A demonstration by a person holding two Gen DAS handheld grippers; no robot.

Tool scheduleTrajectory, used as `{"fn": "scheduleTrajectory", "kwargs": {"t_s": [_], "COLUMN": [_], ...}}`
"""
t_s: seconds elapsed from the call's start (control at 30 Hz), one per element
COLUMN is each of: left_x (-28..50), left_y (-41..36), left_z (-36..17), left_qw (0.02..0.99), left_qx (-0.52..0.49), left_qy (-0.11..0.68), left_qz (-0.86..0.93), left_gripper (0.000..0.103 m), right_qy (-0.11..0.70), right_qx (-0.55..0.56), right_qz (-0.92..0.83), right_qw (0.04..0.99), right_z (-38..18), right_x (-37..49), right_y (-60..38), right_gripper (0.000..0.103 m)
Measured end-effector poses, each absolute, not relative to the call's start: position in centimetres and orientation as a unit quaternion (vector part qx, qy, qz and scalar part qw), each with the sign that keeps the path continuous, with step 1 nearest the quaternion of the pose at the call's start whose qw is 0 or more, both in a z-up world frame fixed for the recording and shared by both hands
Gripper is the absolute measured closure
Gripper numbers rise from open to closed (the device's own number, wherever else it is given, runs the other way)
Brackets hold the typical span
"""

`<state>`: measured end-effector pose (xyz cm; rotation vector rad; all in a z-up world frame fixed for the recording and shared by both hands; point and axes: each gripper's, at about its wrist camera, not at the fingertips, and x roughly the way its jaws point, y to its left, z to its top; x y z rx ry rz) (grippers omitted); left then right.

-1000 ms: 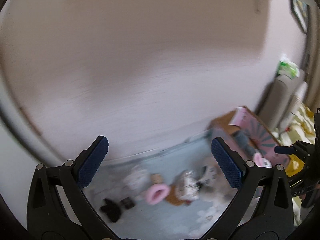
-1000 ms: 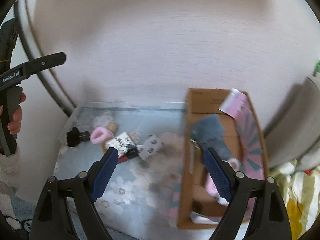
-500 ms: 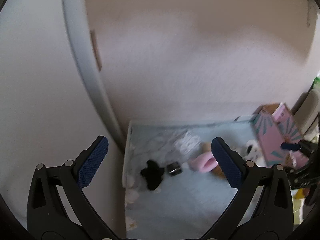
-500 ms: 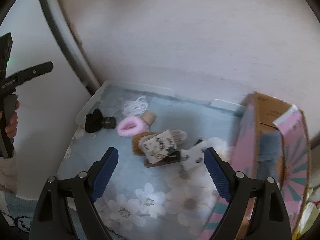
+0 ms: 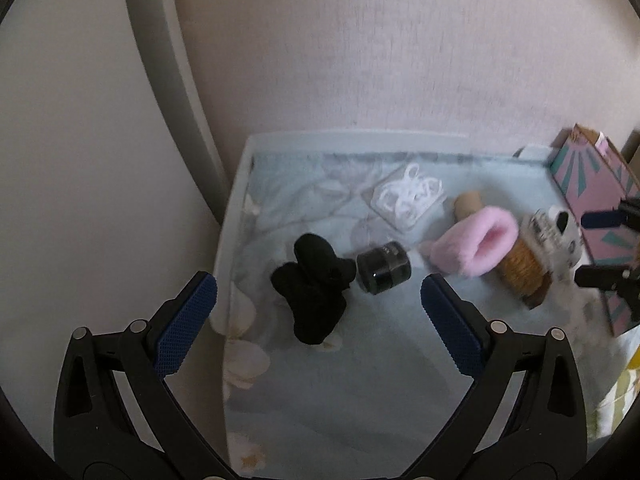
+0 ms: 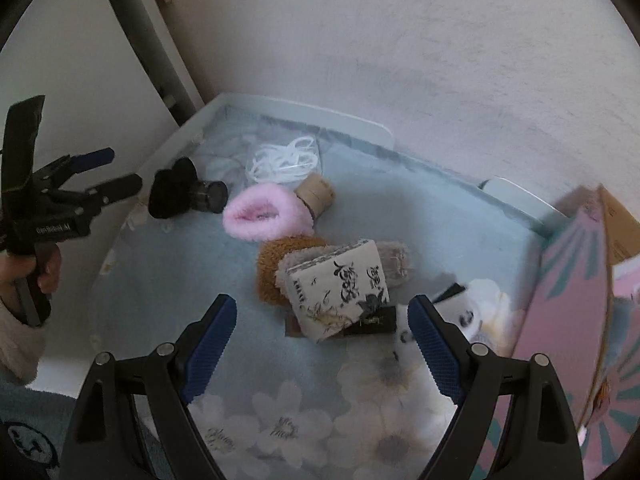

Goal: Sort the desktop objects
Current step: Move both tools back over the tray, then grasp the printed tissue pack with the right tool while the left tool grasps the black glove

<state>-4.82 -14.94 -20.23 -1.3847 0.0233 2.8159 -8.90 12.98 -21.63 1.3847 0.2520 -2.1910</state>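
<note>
Two hand-held grippers are in view, both with blue, cross-hatched pads spread wide apart and holding nothing: the left hand-held gripper [image 5: 318, 304] hangs over the left part of the counter [image 5: 360, 380], the right hand-held gripper [image 6: 322, 330] over its middle.

The things to sort lie scattered along the back half of the counter. There is one crumpled black fabric piece [image 5: 314, 292], soft and lumpy, touching one short black cylindrical jar [image 5: 383, 267] with a glossy side. Behind them lies one clear flat bag of coiled white cord [image 5: 408, 196]. To the right sit one fluffy pink fur loop [image 6: 266, 212], one tan cardboard tube [image 6: 316, 192] just behind it, one brown woolly bundle [image 6: 276, 268], and one white booklet printed with black brush lettering [image 6: 340, 288] resting on that bundle. One white plush toy with black spots [image 6: 476, 308] lies beside one pink cardboard box with teal rays [image 6: 572, 328], which stands at the right edge.

The counter wears a pale blue cloth with white flowers. A textured pinkish wall [image 5: 380, 48] rises behind it.
</note>
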Motion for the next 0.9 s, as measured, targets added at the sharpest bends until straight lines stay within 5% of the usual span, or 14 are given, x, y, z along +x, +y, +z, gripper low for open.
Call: {"fn": "scheduleTrajectory", "kwargs": {"t_s": [0.37,0.53,0.8,0.9], "left_x": [-7.3,-7.8,-8.1,-7.8], "left_y": [-14.9,-14.6,-14.9,-15.0], "left_z": [-23.9,-24.5,-25.3,-25.3], "left_qw": [0.018,0.036,0.048,0.052], "left_qx": [-0.455,-0.463,-0.481,-0.481], "left_qy": [0.007,0.003,-0.003,-0.003], "left_qz": [0.890,0.885,0.875,0.875], "left_gripper": [0.010,0.026,0.065,0.073], "right_qy": [0.131,0.126,0.127,0.119], "right_qx": [0.539,0.536,0.540,0.542], "right_qz": [-0.763,-0.754,-0.743,-0.739], "right_qw": [0.333,0.358,0.374,0.381], "right_z": [-24.1,-24.3,-25.1,-25.0], "right_x": [-12.2,-12.5,-13.0,-12.9], "right_y": [12.7,12.6,11.9,12.1], "right_gripper": [0.018,0.019,0.038,0.044]}}
